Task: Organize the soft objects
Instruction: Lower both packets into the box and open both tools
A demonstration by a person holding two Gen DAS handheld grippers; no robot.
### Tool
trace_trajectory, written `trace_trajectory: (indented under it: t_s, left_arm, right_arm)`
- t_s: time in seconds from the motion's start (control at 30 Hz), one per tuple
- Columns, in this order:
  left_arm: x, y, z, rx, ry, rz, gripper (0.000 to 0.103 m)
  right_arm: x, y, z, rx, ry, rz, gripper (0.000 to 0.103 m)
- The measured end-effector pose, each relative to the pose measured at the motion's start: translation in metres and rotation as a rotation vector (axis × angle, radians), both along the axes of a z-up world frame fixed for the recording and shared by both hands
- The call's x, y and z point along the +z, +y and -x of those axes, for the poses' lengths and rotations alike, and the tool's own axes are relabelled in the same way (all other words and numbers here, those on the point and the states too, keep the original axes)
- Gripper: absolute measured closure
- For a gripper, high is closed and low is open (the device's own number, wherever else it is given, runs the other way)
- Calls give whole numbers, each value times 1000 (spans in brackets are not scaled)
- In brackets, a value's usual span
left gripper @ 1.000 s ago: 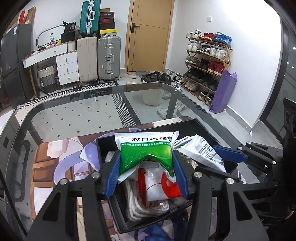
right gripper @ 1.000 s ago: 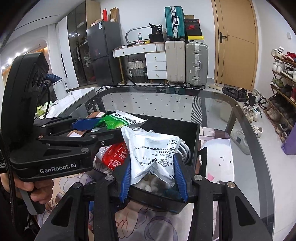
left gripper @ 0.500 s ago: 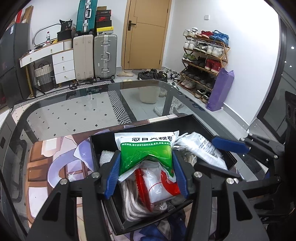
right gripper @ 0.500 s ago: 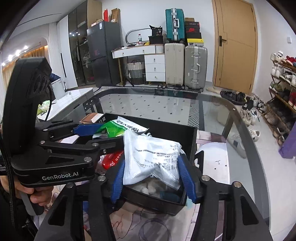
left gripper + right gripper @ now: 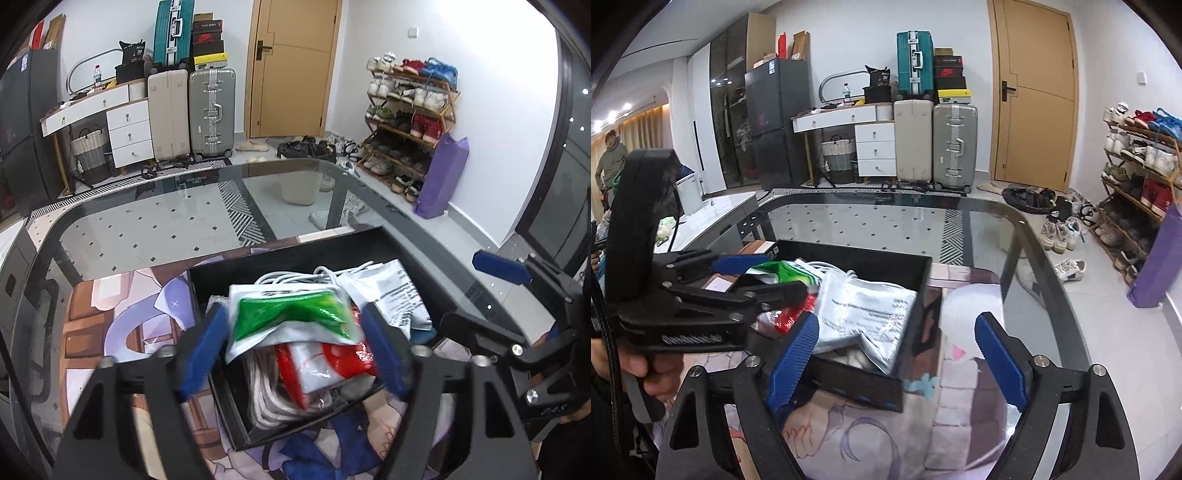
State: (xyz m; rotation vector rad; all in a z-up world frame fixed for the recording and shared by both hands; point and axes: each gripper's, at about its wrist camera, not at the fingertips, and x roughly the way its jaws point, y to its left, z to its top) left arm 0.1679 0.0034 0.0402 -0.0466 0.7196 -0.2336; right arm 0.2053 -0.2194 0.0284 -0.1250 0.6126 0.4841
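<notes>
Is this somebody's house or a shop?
Most likely a home, near its entrance: a shoe rack full of worn shoes, suitcases by the door, and a fridge.

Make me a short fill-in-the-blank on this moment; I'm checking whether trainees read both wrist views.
1. The green-and-white packet lies in the black ____, between the left gripper jaws.
2. The right gripper jaws stand ____, gripping nothing.
3. The silver-white bag lies to the ____ of the green-and-white packet in the left wrist view.
4. The white cord lies coiled ____ the box.

Missing words: box; open; right; inside
</notes>
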Motion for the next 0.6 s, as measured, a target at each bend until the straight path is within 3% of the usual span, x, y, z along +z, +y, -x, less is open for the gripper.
trace_trajectory:
  t_s: [0.13, 0.6]
  left_arm:
    - [9, 3, 15, 2, -29, 0, 0]
    - [9, 25, 69, 129, -107, 2, 0]
  right_arm:
    - [3, -13, 8, -18, -5, -21, 4]
    - [6, -28, 39, -13, -56, -50, 1]
